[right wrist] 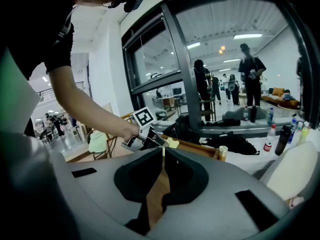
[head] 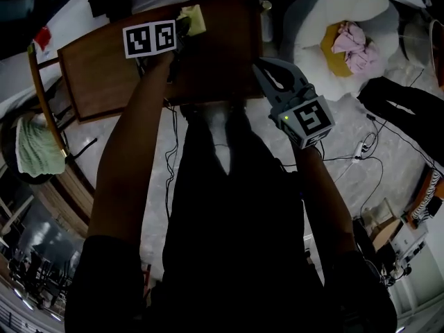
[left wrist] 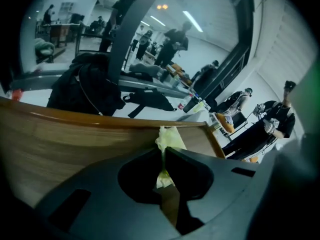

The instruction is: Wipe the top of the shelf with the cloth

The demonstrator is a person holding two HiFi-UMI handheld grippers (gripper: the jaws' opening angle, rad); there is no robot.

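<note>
The left gripper (head: 182, 28) reaches across the brown shelf (head: 215, 54), its tip at a yellow cloth (head: 195, 18) by the far edge. The right gripper (head: 262, 71) hangs over the shelf's near right corner. A white beanbag (head: 361, 5) sits to the right, and a green towel (head: 38, 148) hangs at the left.

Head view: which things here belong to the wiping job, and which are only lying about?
Belong to the job:
- yellow cloth, held in the shut jaws of the left gripper
- wooden shelf top

Only lying about:
- green towel on the chair
- pink fabric on the white cushion
- power strip with cables
</note>
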